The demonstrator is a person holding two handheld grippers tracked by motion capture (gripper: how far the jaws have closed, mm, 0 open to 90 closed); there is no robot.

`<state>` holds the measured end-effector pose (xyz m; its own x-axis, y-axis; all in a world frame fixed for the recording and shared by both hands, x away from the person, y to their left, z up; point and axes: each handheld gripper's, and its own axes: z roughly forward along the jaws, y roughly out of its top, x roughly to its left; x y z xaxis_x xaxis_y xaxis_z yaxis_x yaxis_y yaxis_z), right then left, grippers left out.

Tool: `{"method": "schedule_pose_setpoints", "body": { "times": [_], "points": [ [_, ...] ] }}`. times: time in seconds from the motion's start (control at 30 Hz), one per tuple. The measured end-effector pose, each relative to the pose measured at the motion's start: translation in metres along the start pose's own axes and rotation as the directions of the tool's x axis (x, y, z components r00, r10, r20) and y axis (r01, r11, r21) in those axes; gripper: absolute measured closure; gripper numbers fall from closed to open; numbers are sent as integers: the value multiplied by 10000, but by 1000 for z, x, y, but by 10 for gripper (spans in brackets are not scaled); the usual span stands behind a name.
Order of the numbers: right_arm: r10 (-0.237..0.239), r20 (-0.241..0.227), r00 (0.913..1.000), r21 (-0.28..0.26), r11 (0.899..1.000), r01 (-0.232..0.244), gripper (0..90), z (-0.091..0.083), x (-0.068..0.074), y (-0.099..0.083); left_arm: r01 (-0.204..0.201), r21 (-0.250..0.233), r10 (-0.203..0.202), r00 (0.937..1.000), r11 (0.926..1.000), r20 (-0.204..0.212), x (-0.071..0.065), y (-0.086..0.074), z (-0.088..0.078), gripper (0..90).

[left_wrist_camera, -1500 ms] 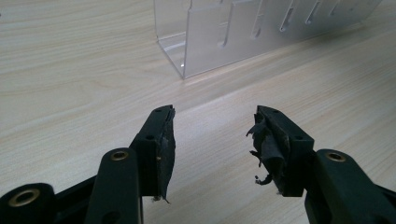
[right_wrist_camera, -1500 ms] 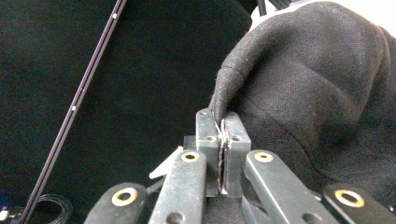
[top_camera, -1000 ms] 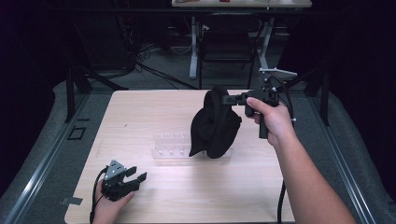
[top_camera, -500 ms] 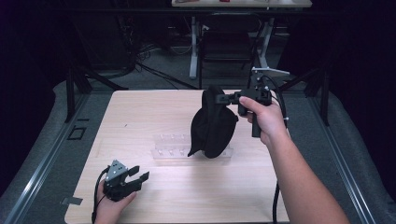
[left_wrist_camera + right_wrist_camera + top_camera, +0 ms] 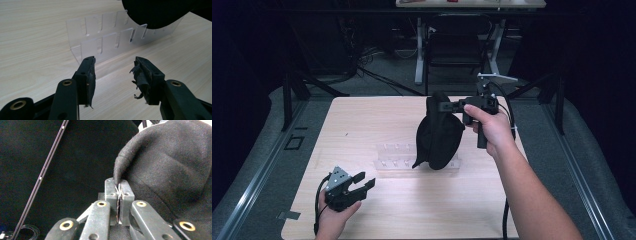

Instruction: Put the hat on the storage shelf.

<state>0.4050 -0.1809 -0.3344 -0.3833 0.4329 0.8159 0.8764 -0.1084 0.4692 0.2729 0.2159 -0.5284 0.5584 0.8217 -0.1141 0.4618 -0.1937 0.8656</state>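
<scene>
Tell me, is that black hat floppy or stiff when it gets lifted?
Probably floppy: the black hat hangs sagging from the right gripper, pinched by one edge. It seems light, since that small pinch holds it. Its woolly-looking cloth likely isn't slippery.

Lit table in a dark room, light falling from above.
The table (image 5: pixel 377 125) is evenly bright with soft, short shadows; its surroundings sink into near black. High view slightly soft and grainy. In both gripper views the nearest tong parts blur, and the black cloth (image 5: pixel 175 170) shows weave but little shading.
</scene>
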Motion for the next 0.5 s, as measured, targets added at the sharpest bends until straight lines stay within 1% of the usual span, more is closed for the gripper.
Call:
{"method": "schedule_pose_setpoints", "body": {
  "times": [0.03,0.07,0.1,0.13,0.17,0.2,0.23,0.27,0.3,0.37,0.43,0.5],
  "points": [
    [0,0,10000,0,10000,0,881,0,0,0,0,0,0,10000,10000,0,0,0,0,524],
    [8,-31,10000,25,10000,-8,881,1,0,0,-185,62,184,9998,9998,104,-3,4,2,546],
    [-10,-39,10000,18,10000,10,881,1,1,0,-185,62,184,9998,9998,104,-3,4,2,557],
    [-10,-39,10000,18,10000,10,881,1,1,0,-309,94,308,9995,9995,31,-5,6,3,557],
    [-2,-58,10000,15,10000,2,881,2,1,-1,-374,101,373,9993,9993,80,-7,8,4,567],
    [18,-96,10000,11,10000,-18,881,4,2,-1,-426,54,425,9988,9991,261,-10,13,7,584],
    [18,-96,10000,11,10000,-18,881,4,2,-1,-426,54,425,9988,9991,261,-10,13,7,586],
    [17,-114,9999,17,10000,-17,881,5,2,-1,-490,-117,493,9982,9987,336,-15,18,9,584],
    [17,-114,9999,17,10000,-17,881,5,2,-1,-490,-117,493,9982,9987,336,-15,18,9,582],
    [13,-149,9999,21,10000,-12,880,7,3,-1,-527,-255,537,9978,9983,385,-19,24,12,581],
    [25,-210,9998,11,10000,-25,880,9,4,-1,-618,-271,630,9970,9977,455,-24,31,16,580],
    [4,-244,9997,8,10000,-3,880,11,5,-1,-814,-229,826,9948,9964,593,-31,37,20,580]
  ]
}}
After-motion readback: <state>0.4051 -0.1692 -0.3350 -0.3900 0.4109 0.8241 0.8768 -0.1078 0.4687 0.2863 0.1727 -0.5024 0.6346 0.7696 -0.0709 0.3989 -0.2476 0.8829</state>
